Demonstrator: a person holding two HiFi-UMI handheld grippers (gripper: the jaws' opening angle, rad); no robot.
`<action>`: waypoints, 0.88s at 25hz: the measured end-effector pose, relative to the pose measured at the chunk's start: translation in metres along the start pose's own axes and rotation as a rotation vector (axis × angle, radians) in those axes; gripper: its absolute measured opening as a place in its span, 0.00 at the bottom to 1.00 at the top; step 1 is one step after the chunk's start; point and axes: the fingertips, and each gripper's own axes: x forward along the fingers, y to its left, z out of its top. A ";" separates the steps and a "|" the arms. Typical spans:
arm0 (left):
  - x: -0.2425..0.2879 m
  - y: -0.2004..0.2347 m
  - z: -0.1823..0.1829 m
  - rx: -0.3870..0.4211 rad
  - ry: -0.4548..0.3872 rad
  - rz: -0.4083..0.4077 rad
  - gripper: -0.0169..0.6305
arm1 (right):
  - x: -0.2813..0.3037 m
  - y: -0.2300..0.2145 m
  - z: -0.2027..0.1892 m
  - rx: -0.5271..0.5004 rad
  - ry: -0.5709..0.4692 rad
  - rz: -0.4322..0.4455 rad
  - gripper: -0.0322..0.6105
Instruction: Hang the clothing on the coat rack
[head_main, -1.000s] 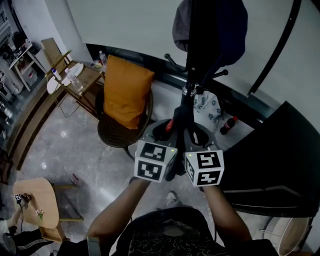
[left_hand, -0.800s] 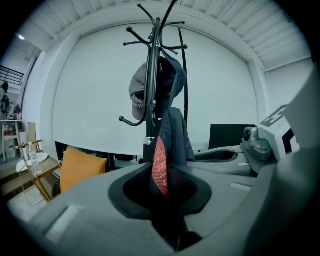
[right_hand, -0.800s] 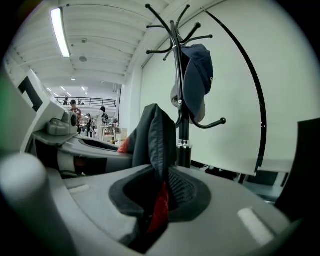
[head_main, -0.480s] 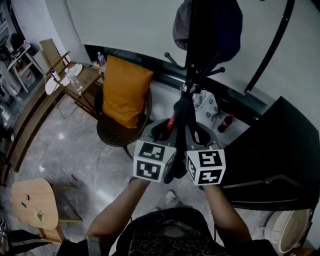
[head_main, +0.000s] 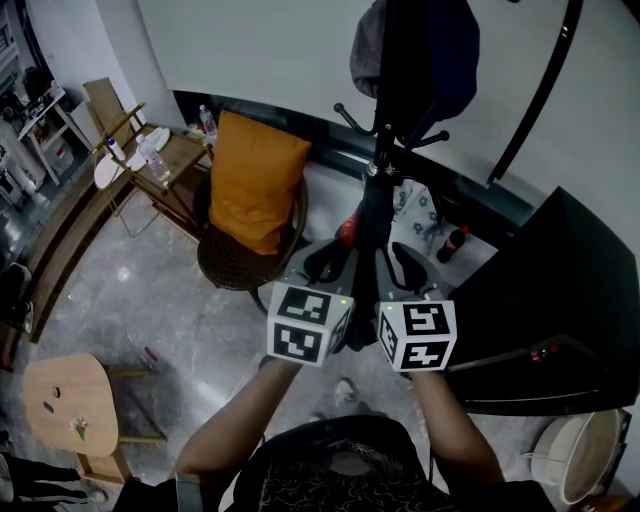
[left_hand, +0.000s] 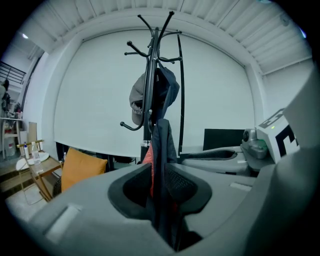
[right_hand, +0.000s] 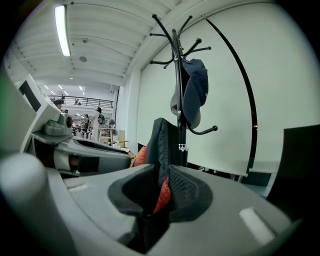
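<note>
Head view
- Markers: black-and-white square patterns on each gripper's cube; no letters to read.
- left gripper (head_main: 328, 262): pressed onto the dark garment (head_main: 364, 235) from its left side.
- right gripper (head_main: 402, 268): pressed onto the same garment from its right side; the two sit just beside each other.
- Garment position: held up against the coat rack (head_main: 383, 150) pole, its top just under the lower hooks.
- Rack load: a dark blue cap (head_main: 440, 50) hangs up high.
- Containers: clear bottles (head_main: 150, 158) on a side table, contents too small to tell; a dark bottle with red cap (head_main: 455, 246) on the floor near the rack base.
- Edges: black table (head_main: 560, 300) edge close on the right; round chair with orange cushion (head_main: 255, 180) on the left; bare floor below it.

Left gripper view
- Jaws: clamped on a vertical fold of the garment, red lining showing.
- Ahead: rack pole directly behind the fold, cap above.

Right gripper view
- Jaws: pinching the garment fold, red lining between the pads.
- Ahead: rack just right of the fold; hooks above the cap bare.
</note>
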 end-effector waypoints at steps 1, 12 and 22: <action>-0.002 -0.002 -0.001 0.001 0.001 -0.004 0.12 | -0.002 0.002 0.001 -0.002 -0.003 0.000 0.17; -0.028 -0.019 -0.008 -0.014 0.004 -0.030 0.12 | -0.031 0.023 -0.003 0.013 0.002 0.016 0.17; -0.058 -0.030 -0.016 -0.012 0.003 -0.033 0.11 | -0.061 0.049 -0.005 0.013 -0.001 0.020 0.16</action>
